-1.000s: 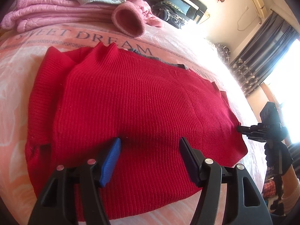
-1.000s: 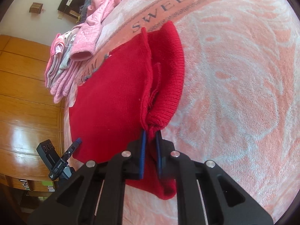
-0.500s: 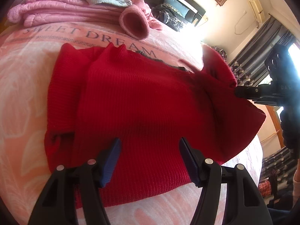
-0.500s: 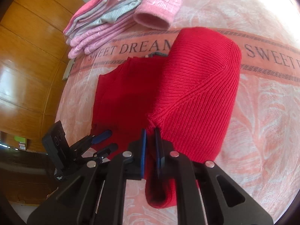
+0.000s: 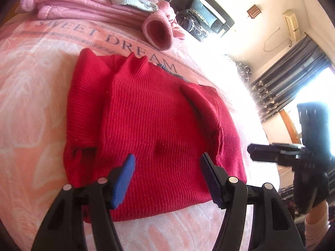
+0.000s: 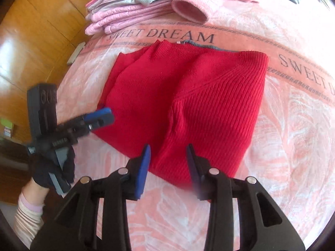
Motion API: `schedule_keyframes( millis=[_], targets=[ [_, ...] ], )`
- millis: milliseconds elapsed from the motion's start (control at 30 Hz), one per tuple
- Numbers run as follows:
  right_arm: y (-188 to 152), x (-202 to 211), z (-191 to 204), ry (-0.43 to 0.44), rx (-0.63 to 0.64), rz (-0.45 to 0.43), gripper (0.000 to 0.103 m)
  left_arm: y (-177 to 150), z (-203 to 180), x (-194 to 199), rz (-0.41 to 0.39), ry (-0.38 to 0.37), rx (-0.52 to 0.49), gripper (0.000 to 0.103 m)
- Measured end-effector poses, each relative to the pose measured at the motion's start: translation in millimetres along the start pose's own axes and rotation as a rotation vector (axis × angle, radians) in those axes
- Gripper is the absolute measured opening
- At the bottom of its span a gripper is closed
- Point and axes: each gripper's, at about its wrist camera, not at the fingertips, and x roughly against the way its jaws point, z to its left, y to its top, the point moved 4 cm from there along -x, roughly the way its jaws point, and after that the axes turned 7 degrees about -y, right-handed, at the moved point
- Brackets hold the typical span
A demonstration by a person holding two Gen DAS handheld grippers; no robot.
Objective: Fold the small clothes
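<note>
The red knit sweater (image 5: pixel 159 129) lay flat on the bed, on a pink blanket (image 6: pixel 293 138) printed with "SWEET DREAM" lettering. Both sleeves were folded inward over the body of the garment. In the right wrist view, the right sleeve (image 6: pixel 217 113) lay across the front panel, and a strip of grey fabric (image 6: pixel 207 46) showed at the collar edge, at 12 o'clock of the sweater.

The left gripper (image 5: pixel 167 167) was spread wide and held nothing. Its blue pads (image 5: pixel 123 179) stood over the near hem of the sweater; contact with the knit could not be determined. In the right wrist view, the same gripper (image 6: pixel 100 117) appeared at 9 o'clock of the sweater, beside its left edge, held by a gloved hand (image 6: pixel 52 167) with a striped sleeve (image 6: pixel 27 215) at the wrist.

The right gripper (image 6: pixel 168 163) was also spread wide and empty, positioned just above the near edge of the folded sleeve at 6 o'clock. In the left wrist view, it (image 5: pixel 263 152) appeared at 3 o'clock, off the sweater's right edge and apart from the fabric.

A stack of folded pink clothes (image 6: pixel 129 10) rested on the blanket at 12 o'clock, beyond the lettering. A pink cuff (image 5: pixel 159 31) extended from it toward the sweater without touching it.
</note>
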Motion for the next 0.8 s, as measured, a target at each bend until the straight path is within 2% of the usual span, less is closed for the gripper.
schedule_keyframes(
  millis=[100,167,300,367,433,533,633,700,800],
  targets=[
    [-21.0,-5.6,10.9,-0.013,0.05,0.009,0.041,8.5,-6.2,3.7,-0.011,-0.023,0.038,0.065],
    [-25.4,-15.4,20.1,-0.031,0.086,0.004,0.048,11.1,-8.9,4.1,-0.009,-0.04,0.061,0.066],
    [-24.6,-38.3,34.2,-0.099,0.156,-0.013,0.056,11.6,-12.4,0.8,0.005,-0.059,0.07,0.066],
    [-25.3,-48.9,35.4,-0.161,0.194,-0.014,0.062,10.1,-11.2,-3.2,0.018,-0.054,0.07,0.066],
    [-27.8,-61.1,33.5,-0.192,0.208,0.002,0.062,8.0,-8.0,-6.8,0.029,-0.052,0.082,0.066],
    [-26.0,-69.2,21.5,-0.224,0.2,-0.002,0.039,4.0,-6.6,-9.2,0.038,-0.061,0.098,0.066],
    [-22.8,-60.3,6.3,-0.14,0.134,-0.005,0.009,4.4,-10.0,-11.9,0.043,-0.078,0.101,0.066],
    [-21.0,-50.1,-5.3,-0.05,0.066,-0.005,0.008,6.0,-15.1,-15.4,0.045,-0.11,0.108,0.066],
    [-19.9,-33.1,-17.1,0.062,0.0,-0.018,0.007,8.9,-25.0,-27.8,0.059,-0.196,0.149,0.068]
  ],
)
